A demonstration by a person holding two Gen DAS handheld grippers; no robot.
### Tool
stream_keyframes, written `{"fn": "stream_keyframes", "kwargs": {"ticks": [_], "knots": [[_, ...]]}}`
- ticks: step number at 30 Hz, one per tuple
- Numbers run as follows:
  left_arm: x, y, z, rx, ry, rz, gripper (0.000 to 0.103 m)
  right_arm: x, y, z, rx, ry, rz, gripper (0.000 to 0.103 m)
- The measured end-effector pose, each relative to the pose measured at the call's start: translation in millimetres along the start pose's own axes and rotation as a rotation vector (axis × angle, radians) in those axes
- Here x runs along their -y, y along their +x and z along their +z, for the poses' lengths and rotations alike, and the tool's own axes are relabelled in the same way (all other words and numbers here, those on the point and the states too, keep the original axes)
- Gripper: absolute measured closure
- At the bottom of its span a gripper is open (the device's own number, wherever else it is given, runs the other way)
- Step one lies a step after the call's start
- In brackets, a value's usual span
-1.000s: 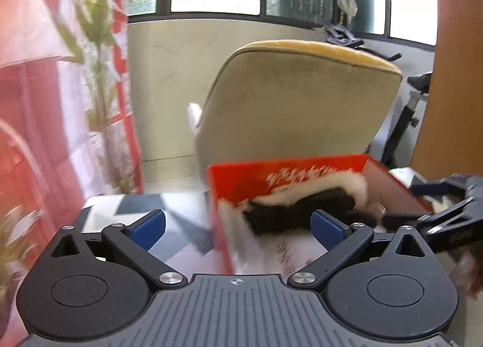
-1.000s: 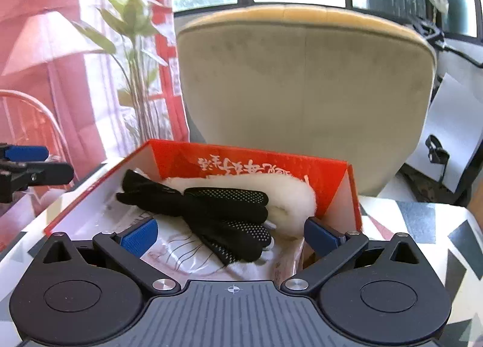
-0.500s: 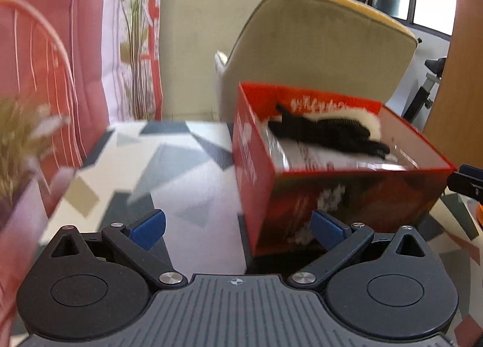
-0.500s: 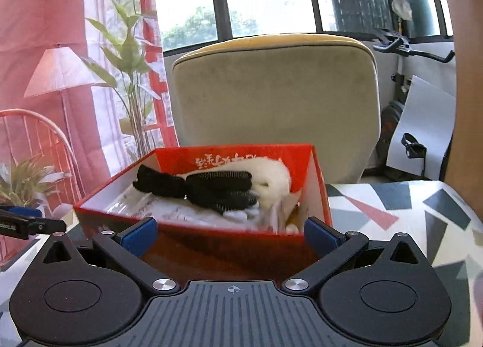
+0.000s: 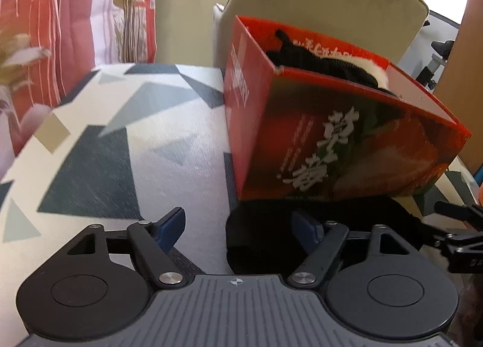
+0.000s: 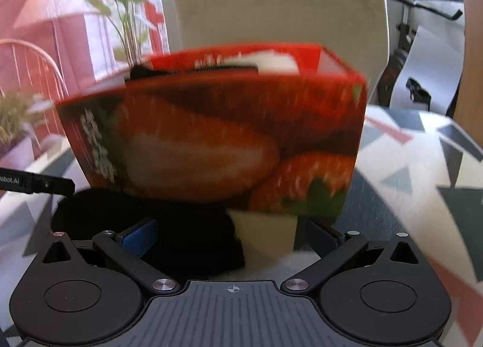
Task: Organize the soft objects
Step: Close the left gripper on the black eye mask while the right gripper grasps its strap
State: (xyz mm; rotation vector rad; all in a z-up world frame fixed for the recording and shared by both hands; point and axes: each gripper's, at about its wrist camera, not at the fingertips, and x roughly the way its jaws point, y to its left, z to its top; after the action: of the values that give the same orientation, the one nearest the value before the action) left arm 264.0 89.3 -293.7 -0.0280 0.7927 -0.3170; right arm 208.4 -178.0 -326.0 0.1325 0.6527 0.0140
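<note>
Gloves (image 5: 320, 60) and white fluff already fill the red box (image 5: 347, 148), while a black cloth (image 5: 262, 241) at its 6 o'clock remains out, both the left gripper (image 5: 238, 226) and right gripper (image 6: 229, 232) spread wide, empty.

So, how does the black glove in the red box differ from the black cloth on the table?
The black glove lies inside the red box, on white fluff; the black cloth lies outside, on the table before the box. The glove is long, thin; the cloth is a broad lump. Both are black and soft.
</note>
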Motion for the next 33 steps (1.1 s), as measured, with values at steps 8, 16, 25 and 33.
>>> {"fn": "stream_keyframes", "kwargs": {"ticks": [8, 16, 25, 33], "knots": [[13.7, 10.6, -13.7, -0.022, 0.041, -0.009, 0.029, -6.2, 17.2, -3.5, -0.070, -0.002, 0.001, 0.014], [26.0, 6.7, -22.6, -0.012, 0.108, -0.002, 0.052, -17.4, 17.4, -5.7, -0.076, -0.070, 0.023, 0.025], [36.9, -0.3, -31.0, -0.018, 0.111, -0.027, 0.062, -19.4, 15.4, -3.8, -0.073, -0.072, 0.043, 0.034], [36.8, -9.1, -36.8, -0.003, 0.098, 0.007, 0.074, -4.3, -2.4, -2.7, -0.092, 0.009, 0.032, 0.036]]}}
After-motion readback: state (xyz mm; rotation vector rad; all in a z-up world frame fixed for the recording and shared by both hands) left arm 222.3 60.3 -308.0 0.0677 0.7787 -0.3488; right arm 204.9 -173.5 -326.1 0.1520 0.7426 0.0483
